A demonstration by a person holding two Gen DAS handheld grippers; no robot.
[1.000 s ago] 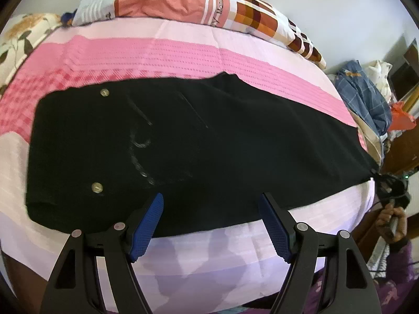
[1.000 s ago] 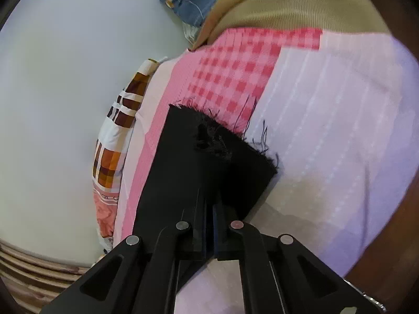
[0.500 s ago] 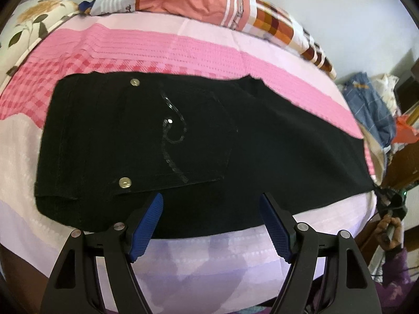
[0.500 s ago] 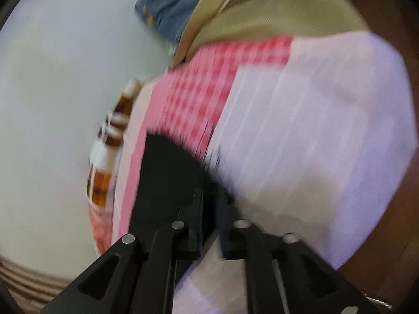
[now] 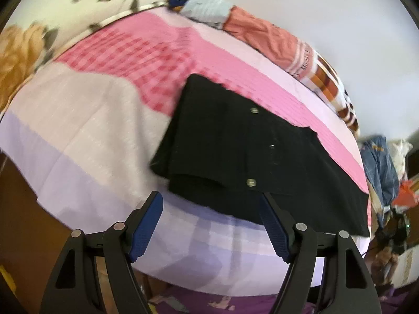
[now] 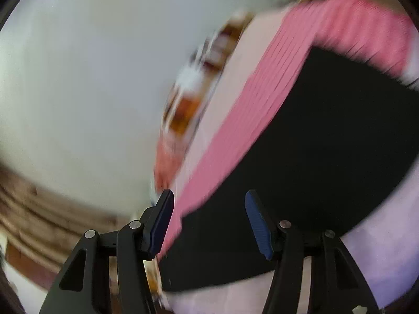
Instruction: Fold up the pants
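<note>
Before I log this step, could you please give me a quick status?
Left tool open, empty. Right tool open, empty. Black pants lying on bedsheet, no obstruction.

The pants [image 5: 251,151] lie on the bed [image 5: 86,120], pillows [image 5: 264,36] apparently behind them along the wall [image 5: 340,13].

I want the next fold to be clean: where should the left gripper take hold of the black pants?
Probably the near waistband corner of the black pants, reached from the bed's front edge. It lies flat on the pink bedsheet, just ahead of the open left gripper.
</note>
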